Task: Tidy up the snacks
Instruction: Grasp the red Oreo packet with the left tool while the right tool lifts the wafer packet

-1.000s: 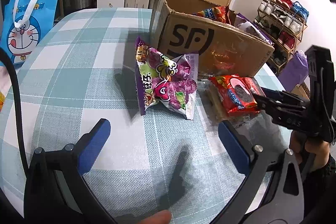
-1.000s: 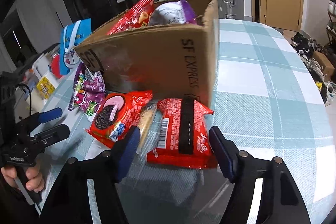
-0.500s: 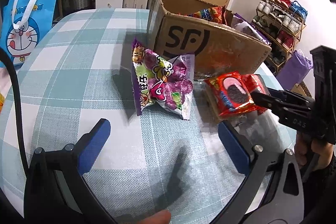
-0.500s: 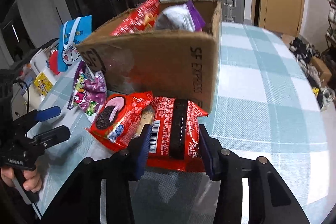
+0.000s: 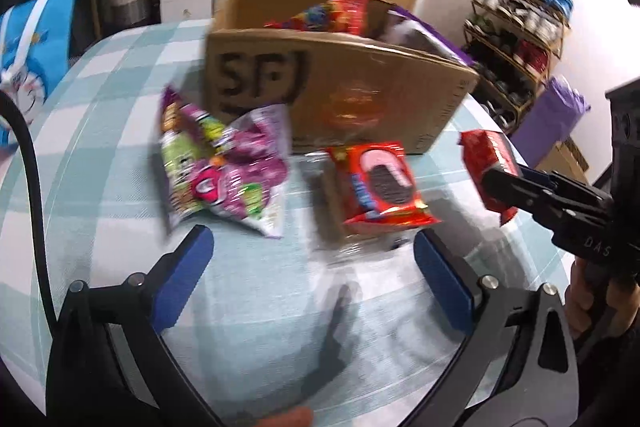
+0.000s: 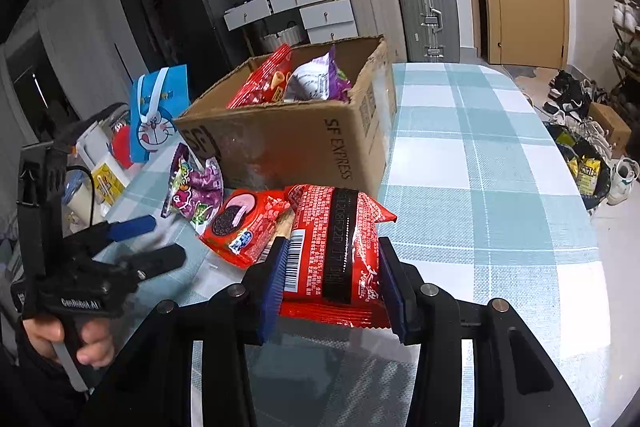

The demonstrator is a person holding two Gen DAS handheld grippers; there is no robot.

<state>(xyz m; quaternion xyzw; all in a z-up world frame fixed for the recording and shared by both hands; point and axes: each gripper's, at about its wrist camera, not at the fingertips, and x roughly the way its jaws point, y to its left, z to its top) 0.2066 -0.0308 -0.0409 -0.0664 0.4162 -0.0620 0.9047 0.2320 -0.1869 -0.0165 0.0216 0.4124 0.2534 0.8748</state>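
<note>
With its blue pads pressed onto both long edges of a red snack packet (image 6: 332,259), the right hand-held gripper (image 6: 332,283) has the packet pinched and lifted clear of the worktop (image 6: 500,187). In the left wrist view the same packet (image 5: 490,171) hangs in the air off the right corner of the cardboard box (image 5: 340,87). The packet's long axis runs away from the gripper, roughly in line with its fingers and pointing toward the box (image 6: 288,131). The box stands just beyond, its open top already holding a red bag and a purple-and-white bag. The coming move turns on that relation: the box mouth lies ahead of and above the held packet, so the packet probably has to rise over the near wall before release.

The left hand-held gripper (image 5: 314,267) is spread wide and grips nothing, though its jaws have just been closing a little. It hovers over the worktop with two loose snacks lying ahead of it. A red Oreo packet (image 5: 378,187) lies ahead toward its right pad, on top of a clear-wrapped biscuit pack whose details are blurred, its long axis roughly along the gripper's line. A purple candy bag (image 5: 224,167) lies ahead toward the left pad, just beside the box wall. Both are nearer the left hand than the right, so that hand is better placed for whichever goes in next.
</note>
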